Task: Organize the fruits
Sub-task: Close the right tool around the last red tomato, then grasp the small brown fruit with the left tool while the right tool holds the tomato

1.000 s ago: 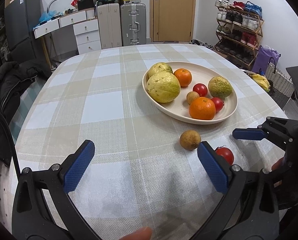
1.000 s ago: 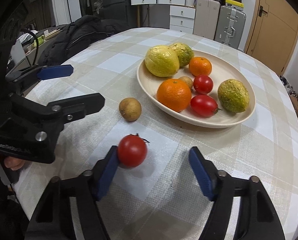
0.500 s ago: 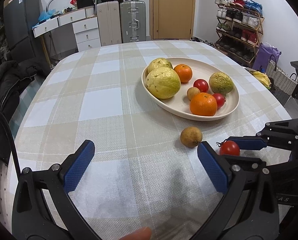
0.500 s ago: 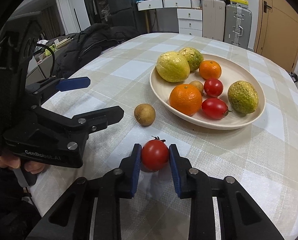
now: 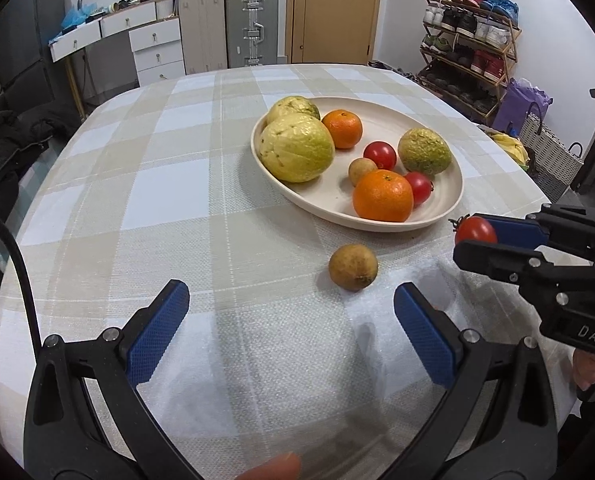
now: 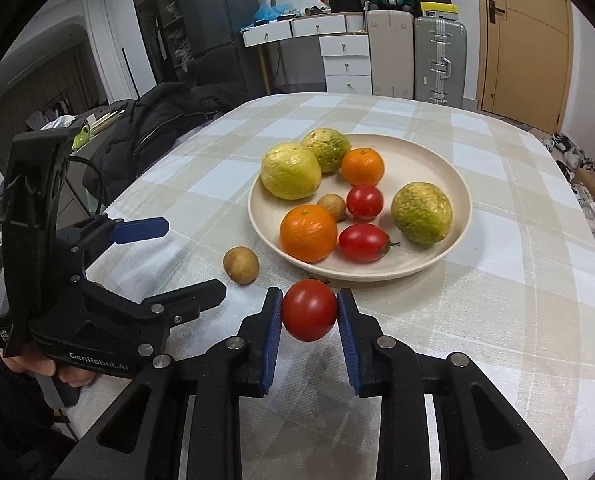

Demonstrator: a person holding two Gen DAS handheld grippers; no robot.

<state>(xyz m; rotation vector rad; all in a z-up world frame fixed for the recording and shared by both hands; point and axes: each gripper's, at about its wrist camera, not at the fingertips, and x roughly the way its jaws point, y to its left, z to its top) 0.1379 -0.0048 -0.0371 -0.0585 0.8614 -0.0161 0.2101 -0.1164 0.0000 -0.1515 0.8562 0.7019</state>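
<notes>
- Left gripper (image 5: 291,322) first: jaws spread wide, blue pads (image 5: 157,332) apart, nothing between them, only checked tablecloth (image 5: 177,184) beneath.
- Just ahead of its right-hand pad sits the small brown fruit (image 5: 353,267), alone on the cloth, outside the jaws and touching neither pad.
- Further out beyond those jaws is the cream plate (image 5: 449,204), loaded: two big yellow-green fruits, a third green one, two oranges, two tomatoes and a small brown fruit.
- Moving right, the right gripper (image 6: 310,312) has its jaws clamped on the red tomato (image 6: 310,311), a blue pad pressed on each flank, stem end pointing away.
- The tomato looks clear of the cloth, a shadow showing under it, with the plate's near rim (image 6: 361,276) directly ahead of the fingertips.
- From this side the brown fruit (image 6: 241,265) lies left of and beyond the jaws, between them and the other gripper.
- Seen from the left camera, that tomato (image 5: 475,231) hangs off beyond the right-hand jaw, beside the plate's edge.
</notes>
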